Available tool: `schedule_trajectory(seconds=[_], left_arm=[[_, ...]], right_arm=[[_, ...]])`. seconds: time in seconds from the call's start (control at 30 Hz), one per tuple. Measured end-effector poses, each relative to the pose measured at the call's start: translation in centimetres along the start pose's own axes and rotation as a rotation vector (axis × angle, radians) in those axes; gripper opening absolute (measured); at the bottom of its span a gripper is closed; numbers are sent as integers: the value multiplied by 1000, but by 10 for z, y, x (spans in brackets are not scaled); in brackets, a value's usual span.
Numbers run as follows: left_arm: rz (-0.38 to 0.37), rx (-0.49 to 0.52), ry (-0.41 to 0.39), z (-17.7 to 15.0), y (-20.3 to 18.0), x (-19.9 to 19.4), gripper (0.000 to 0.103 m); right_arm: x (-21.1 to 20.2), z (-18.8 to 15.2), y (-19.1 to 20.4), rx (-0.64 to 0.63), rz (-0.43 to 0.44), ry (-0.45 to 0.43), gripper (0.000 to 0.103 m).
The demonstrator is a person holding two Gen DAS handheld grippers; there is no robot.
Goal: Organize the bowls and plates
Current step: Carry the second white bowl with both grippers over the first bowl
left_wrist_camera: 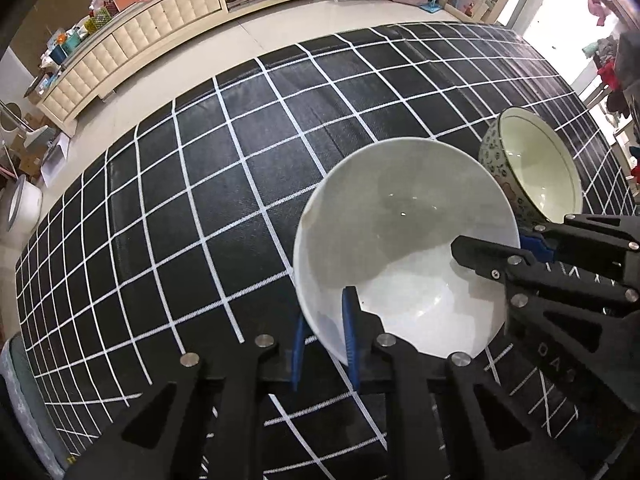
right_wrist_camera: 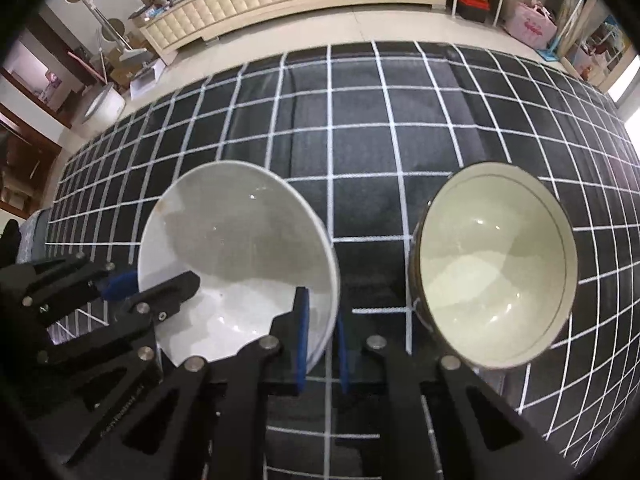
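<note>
Left wrist view: both my claws pinch the white bowl [left_wrist_camera: 404,240] rim.
Left gripper [left_wrist_camera: 325,344] closed at lower centre, right gripper [right_wrist_camera: 320,344] opposite; patterned bowl [right_wrist_camera: 496,268] lies right, nearer my right hand.

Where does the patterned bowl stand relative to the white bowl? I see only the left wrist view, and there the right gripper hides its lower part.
Observer: In the right wrist view the patterned bowl stands apart from the white bowl. A strip of checked cloth shows between them.
Operator: Is something lying in its bottom?
Observer: No. Its whole cream inside shows here, and it is empty.
Operator: How does the right gripper sit on the white bowl?
Observer: The right gripper straddles the rim on the side facing the patterned bowl, one finger inside and one outside, closed on it.
</note>
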State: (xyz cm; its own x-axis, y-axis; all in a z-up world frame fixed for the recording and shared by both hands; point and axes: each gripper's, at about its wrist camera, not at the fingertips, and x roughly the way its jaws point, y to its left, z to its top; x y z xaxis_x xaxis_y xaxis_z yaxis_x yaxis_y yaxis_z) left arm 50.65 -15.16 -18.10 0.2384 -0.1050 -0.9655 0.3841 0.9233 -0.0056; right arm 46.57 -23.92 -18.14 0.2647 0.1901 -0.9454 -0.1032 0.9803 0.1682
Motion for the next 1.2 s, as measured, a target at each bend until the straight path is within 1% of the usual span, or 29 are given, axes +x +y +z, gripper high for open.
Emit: schedule_trajectory(seconds=[0.27,0.47,0.57,0.63,0.7,0.87,1.07,1.2], left_arm=[[23,-12,-39,-23,0,-37,15],[39,-35,-64,-56,-1,-65,15],[29,-52,-65,-75,1,-75,15],[33,-58,-69,-88,-2,-82,15],[43,-60,-74,-100,-5,-90,15],[68,-57,-78,-127,-12,-101,15],[38,-74,-88,-160,-18,-106,14],[34,-74,-81,-177,-23,-107,14]], right_arm=[[-39,-24,14,-2,32,-35,15],[-59,-49,35,-35,41,-50,15],[-64,-61,42,-42,45,-48,14],[-64,-59,51,-43,51,-43,14],[-68,-67,54,-42,60,-41,14],[-75,-86,65,-69,49,-50,14],[-76,-114,67,-49,64,-22,14],[-79,-130,71,-54,51,-21,14]])
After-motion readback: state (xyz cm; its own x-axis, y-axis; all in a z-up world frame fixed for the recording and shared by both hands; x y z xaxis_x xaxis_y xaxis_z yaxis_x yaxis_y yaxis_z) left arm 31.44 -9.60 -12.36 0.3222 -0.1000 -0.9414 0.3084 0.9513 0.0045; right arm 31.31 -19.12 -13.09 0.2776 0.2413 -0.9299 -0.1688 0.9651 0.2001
